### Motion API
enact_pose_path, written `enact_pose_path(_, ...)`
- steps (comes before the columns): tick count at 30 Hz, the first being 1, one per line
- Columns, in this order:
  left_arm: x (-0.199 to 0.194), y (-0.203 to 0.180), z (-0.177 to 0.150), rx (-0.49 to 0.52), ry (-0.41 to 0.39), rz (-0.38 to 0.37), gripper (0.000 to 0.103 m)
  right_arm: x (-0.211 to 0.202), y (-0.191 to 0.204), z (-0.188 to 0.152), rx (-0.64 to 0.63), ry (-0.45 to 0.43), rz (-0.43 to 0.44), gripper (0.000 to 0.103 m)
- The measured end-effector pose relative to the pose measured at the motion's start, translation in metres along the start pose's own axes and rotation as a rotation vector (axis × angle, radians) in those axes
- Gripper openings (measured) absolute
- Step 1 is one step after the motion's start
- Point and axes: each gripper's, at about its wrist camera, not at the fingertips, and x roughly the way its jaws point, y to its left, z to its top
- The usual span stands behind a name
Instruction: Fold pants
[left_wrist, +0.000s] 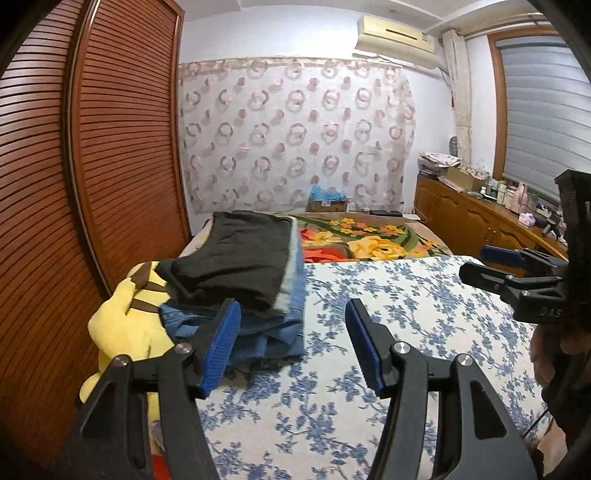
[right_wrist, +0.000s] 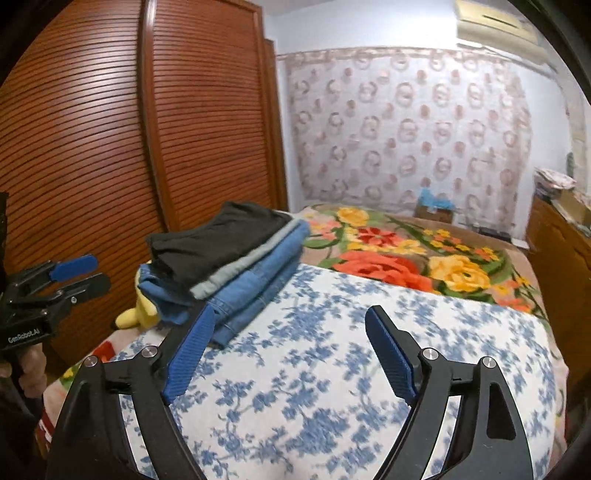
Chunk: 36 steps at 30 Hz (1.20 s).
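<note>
A stack of folded pants lies at the left of the bed, black pants (left_wrist: 236, 258) (right_wrist: 214, 236) on top and blue jeans (left_wrist: 269, 332) (right_wrist: 251, 288) beneath, with a pale grey-green layer between them. My left gripper (left_wrist: 291, 310) (right_wrist: 99, 275) is open just in front of the stack's near right corner, and nothing is between its blue pads. My right gripper (right_wrist: 290, 314) (left_wrist: 476, 265) is open too, over the blue-flowered cloth to the right of the stack. Neither gripper holds or touches a garment.
The bed carries a white cloth with blue flowers (left_wrist: 388, 295) (right_wrist: 332, 350), and behind it a bright flowered blanket (left_wrist: 369, 240) (right_wrist: 406, 258). A yellow plush toy (left_wrist: 125, 321) (right_wrist: 142, 312) lies left of the stack. Slatted wardrobe doors (left_wrist: 110, 147) stand at the left, and a wooden cabinet (left_wrist: 461, 214) at the right.
</note>
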Motion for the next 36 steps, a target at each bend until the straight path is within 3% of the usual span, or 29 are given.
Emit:
enact_pose_path(16,0.008,-0.079,-0.018,0.066,0.059,-0.117,0.059,-0.072,-0.03,-0.043,0.076,-0.023,-0.185,0.086)
enact_pose_path(25,0.003,-0.112,-0.005,0.08,0.042,-0.163,0.059,-0.098,-0.05,-0.054,0.111,-0.034,-0.283,0.086)
enact_pose_path(36,-0.01,-0.129,0.011,0.086,0.013,-0.163,0.059,-0.133,-0.062,-0.052,0.137,-0.084,-0.347,0.086)
